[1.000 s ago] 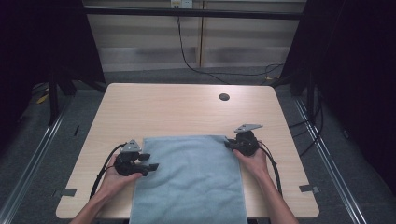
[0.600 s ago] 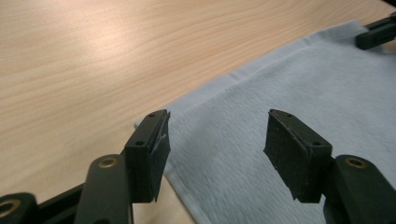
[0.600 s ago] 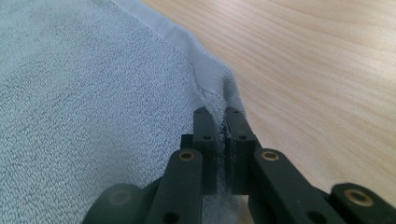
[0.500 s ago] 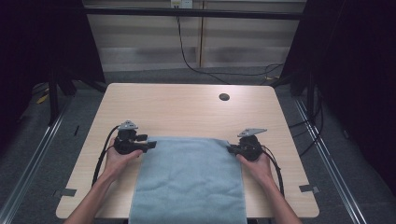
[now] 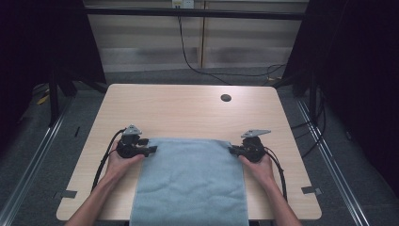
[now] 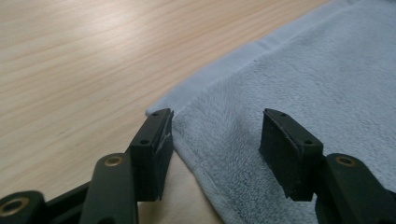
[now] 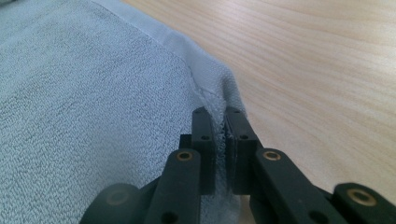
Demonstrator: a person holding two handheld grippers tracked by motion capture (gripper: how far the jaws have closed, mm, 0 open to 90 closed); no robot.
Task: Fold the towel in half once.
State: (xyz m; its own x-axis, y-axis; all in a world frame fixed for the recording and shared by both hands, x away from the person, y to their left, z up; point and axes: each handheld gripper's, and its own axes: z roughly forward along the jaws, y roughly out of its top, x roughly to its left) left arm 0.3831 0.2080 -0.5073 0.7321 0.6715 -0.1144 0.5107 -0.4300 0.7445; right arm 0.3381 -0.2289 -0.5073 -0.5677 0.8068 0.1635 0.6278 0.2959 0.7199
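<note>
A light blue towel (image 5: 190,181) lies flat on the wooden table (image 5: 188,108), and its near end hangs over the front edge. My left gripper (image 5: 151,149) is at the towel's far left corner. In the left gripper view its jaws (image 6: 215,140) stand apart with that corner of the towel (image 6: 303,84) between them, pads not pressing; they have just been closing. My right gripper (image 5: 231,150) is at the far right corner. In the right gripper view it (image 7: 220,126) is shut on the towel's (image 7: 93,102) hemmed edge.
A dark round hole (image 5: 226,98) sits in the tabletop at the far right. Grey tape marks (image 5: 68,193) (image 5: 311,190) lie near the front corners. Black cables trail from both grippers. Bare wood stretches beyond the towel.
My left gripper moved away from me along the towel's left edge to its far left corner. The right gripper stayed pinched on the far right corner.
</note>
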